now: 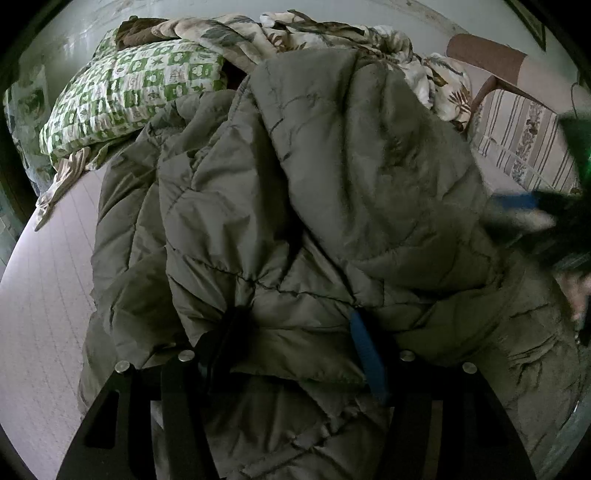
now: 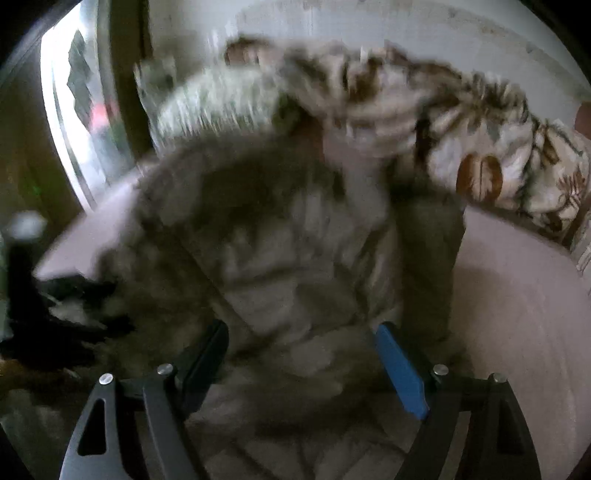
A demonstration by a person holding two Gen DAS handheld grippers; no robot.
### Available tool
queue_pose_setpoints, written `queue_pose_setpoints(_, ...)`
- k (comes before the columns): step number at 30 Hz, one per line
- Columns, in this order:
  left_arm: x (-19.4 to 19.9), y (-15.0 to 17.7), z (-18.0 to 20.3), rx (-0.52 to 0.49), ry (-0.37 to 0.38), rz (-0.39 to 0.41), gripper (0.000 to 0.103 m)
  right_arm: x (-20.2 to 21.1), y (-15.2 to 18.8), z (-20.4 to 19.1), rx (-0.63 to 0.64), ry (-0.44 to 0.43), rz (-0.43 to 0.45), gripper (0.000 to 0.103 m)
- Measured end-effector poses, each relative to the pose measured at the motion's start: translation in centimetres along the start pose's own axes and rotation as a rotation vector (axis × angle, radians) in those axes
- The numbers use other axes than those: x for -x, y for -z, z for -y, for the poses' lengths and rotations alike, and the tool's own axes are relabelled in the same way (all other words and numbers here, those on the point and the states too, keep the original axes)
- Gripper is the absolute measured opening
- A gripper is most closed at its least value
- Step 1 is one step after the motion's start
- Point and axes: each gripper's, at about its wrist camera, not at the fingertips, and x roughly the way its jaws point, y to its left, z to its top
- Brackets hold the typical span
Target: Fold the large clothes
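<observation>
Olive-grey quilted puffer coat (image 1: 314, 206) lies heaped on the bed (image 1: 44, 295), filling the centre of the left wrist view; pale mattress surface shows bare at 8 to 9 o'clock of the coat. Left hand-held gripper (image 1: 295, 332) sits at 6 o'clock, low in frame, its black finger (image 1: 229, 332) and blue-padded finger (image 1: 364, 347) pressed into the coat with a thick fold of padded fabric bulging up between them; fingers stand moderately apart, closed onto that fold. Green-and-white patchwork pillow (image 1: 136, 92) rests at 10 o'clock, touching the coat's far left edge. Leaf-print comforter (image 1: 332, 33) is bunched along 12 to 1 o'clock, behind the coat. Striped upholstered chair (image 1: 524, 144) stands at 2 o'clock, beyond the bed. Right hand-held gripper (image 1: 535, 218) enters at 3 o'clock as a dark blurred shape with a blue pad, over the coat's right edge. Right wrist view is heavily motion-blurred: the coat (image 2: 277, 240) spreads across the centre, the comforter (image 2: 461, 129) at 1 to 2 o'clock, bare mattress (image 2: 517, 295) at 3 to 4 o'clock. Right hand-held gripper (image 2: 306, 350) shows fingers spread wide, coat fabric lying between them; whether the pads actually pinch it cannot be told through the blur. A bright window (image 2: 81, 110) sits at 10 o'clock.
</observation>
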Motion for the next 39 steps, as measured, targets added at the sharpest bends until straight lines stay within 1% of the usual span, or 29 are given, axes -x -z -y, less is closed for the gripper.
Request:
queue_pose_setpoints(1,-0.2,0.1,0.0,-0.003,-0.001,0.001,0.062,-2.3,0.7,-0.2,0.024,0.066,-0.067,0.084)
queue_pose_setpoints(2,-0.4,0.2,0.0,-0.01,-0.006,-0.001,0.062,-3.9,1.3,-0.2,0.039,0.102,-0.099,0.088)
queue_pose_setpoints(3,-0.5,0.3,0.2,-0.014,-0.014,0.0,0.062,-4.6,1.7,0.1,0.024,0.1,-0.103,0.09)
queue_pose_setpoints(4,-0.6,0.3,0.3,-0.018,-0.02,0.004,0.062,-5.2,2.0,0.8,-0.022,0.089,-0.098,0.095)
queue_pose_setpoints(5,-0.6,0.3,0.3,-0.017,-0.024,0.008,0.062,-5.4,2.0,1.2,-0.052,0.081,-0.099,0.097)
queue_pose_setpoints(6,-0.7,0.3,0.4,-0.013,-0.026,0.008,0.062,-5.4,1.9,1.4,-0.069,0.071,-0.102,0.097)
queue_pose_setpoints(8,-0.6,0.4,0.5,-0.011,-0.031,0.01,0.062,-5.1,1.8,1.2,-0.058,0.077,-0.108,0.097)
queue_pose_setpoints(10,-0.3,0.5,0.7,-0.011,-0.041,0.016,0.062,-4.3,1.6,1.4,-0.078,0.07,-0.108,0.097)
queue_pose_setpoints(12,0.1,0.6,1.0,-0.012,-0.054,0.024,0.062,-2.9,1.8,1.9,-0.124,0.051,-0.085,0.097)
queue_pose_setpoints(14,0.4,0.8,1.2,-0.019,-0.059,0.029,0.062,-1.1,2.2,2.3,-0.157,0.042,-0.043,0.099)
queue_pose_setpoints(18,0.5,1.0,1.3,-0.012,-0.058,0.029,0.062,1.7,2.0,2.1,-0.152,0.065,0.028,0.099)
queue_pose_setpoints(20,0.4,0.9,1.2,-0.004,-0.052,0.025,0.062,2.8,0.4,1.9,-0.146,0.056,0.067,0.099)
queue_pose_setpoints(23,0.3,0.8,1.0,0.006,-0.041,0.024,0.062,2.8,-3.4,1.1,-0.141,0.012,0.098,0.099)
queue_pose_setpoints(25,0.2,0.9,0.7,0.017,-0.026,0.025,0.062,1.4,-5.5,0.6,-0.135,-0.013,0.077,0.099)
queue_pose_setpoints(27,0.0,0.9,0.2,0.033,-0.01,0.026,0.062,-1.3,-7.0,0.1,-0.131,-0.019,0.022,0.099)
queue_pose_setpoints(28,-0.1,0.9,-0.1,0.038,-0.003,0.027,0.062,-3.5,-7.3,0.0,-0.137,-0.012,-0.027,0.099)
queue_pose_setpoints(29,-0.1,0.9,-0.2,0.042,0.001,0.029,0.062,-5.9,-7.4,0.0,-0.142,-0.001,-0.087,0.099)
queue_pose_setpoints(30,-0.2,0.8,-0.4,0.045,0.004,0.032,0.062,-7.4,-7.2,0.0,-0.137,0.012,-0.12,0.1)
queue_pose_setpoints(32,-0.3,0.7,-0.4,0.047,0.005,0.033,0.062,-10.2,-7.0,-0.8,-0.074,0.09,-0.166,0.103)
queue_pose_setpoints(34,-0.4,0.6,-0.5,0.049,0.001,0.032,0.062,-11.1,-7.4,-1.3,-0.057,0.123,-0.185,0.103)
queue_pose_setpoints(36,-0.4,0.5,-0.5,0.042,-0.004,0.032,0.062,-11.0,-8.0,-1.4,-0.048,0.128,-0.209,0.103)
queue_pose_setpoints(38,-0.2,0.5,-0.2,0.028,-0.014,0.033,0.063,-9.7,-8.2,-1.3,-0.03,0.135,-0.189,0.103)
queue_pose_setpoints(39,0.1,0.6,-0.1,0.022,-0.021,0.036,0.063,-8.2,-8.0,-1.2,-0.027,0.138,-0.154,0.103)
